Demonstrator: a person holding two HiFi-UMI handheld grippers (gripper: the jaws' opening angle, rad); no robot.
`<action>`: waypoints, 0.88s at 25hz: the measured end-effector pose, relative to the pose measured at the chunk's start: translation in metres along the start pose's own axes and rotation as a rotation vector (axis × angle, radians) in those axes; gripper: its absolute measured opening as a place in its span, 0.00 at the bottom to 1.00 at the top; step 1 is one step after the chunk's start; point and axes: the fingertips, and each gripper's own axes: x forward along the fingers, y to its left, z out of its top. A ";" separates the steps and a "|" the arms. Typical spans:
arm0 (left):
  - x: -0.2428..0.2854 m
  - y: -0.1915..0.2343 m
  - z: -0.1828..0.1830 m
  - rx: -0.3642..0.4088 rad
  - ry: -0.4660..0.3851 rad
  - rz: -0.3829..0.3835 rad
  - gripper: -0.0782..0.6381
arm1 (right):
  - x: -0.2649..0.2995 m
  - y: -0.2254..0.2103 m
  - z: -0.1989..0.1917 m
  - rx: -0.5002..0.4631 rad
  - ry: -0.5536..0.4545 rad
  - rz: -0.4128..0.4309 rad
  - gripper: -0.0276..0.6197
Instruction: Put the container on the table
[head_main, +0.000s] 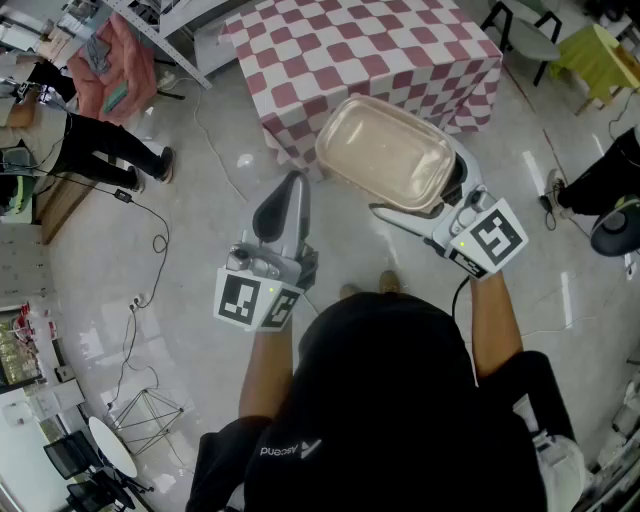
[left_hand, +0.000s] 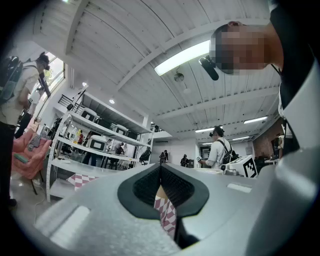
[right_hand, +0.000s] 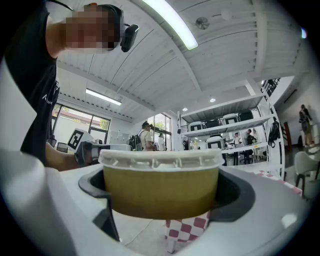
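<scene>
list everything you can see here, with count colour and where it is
container: 1, translucent beige with a lid, in the right gripper, not yet set down
table: 1, red and white checked cloth, top centre of the head view
bystander: 1, black clothes, top left
pink cloth: 1, pink, top left, behind the bystander
cable: 1, black, on the floor at left
chair: 1, dark, top right
shelving rack: 1, white, background of the left gripper view
left gripper: 1, grey, left of the container, fingers together on nothing
right gripper: 1, grey, fingers around the container
</scene>
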 end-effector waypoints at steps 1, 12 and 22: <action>0.000 -0.001 -0.001 0.000 0.001 -0.001 0.12 | -0.001 0.000 -0.001 0.000 -0.001 -0.001 0.94; 0.020 -0.006 -0.009 0.002 0.018 0.016 0.12 | -0.015 -0.024 0.001 0.042 -0.024 -0.013 0.94; 0.070 -0.020 -0.020 0.044 0.012 0.039 0.12 | -0.028 -0.081 -0.002 -0.013 -0.013 0.044 0.94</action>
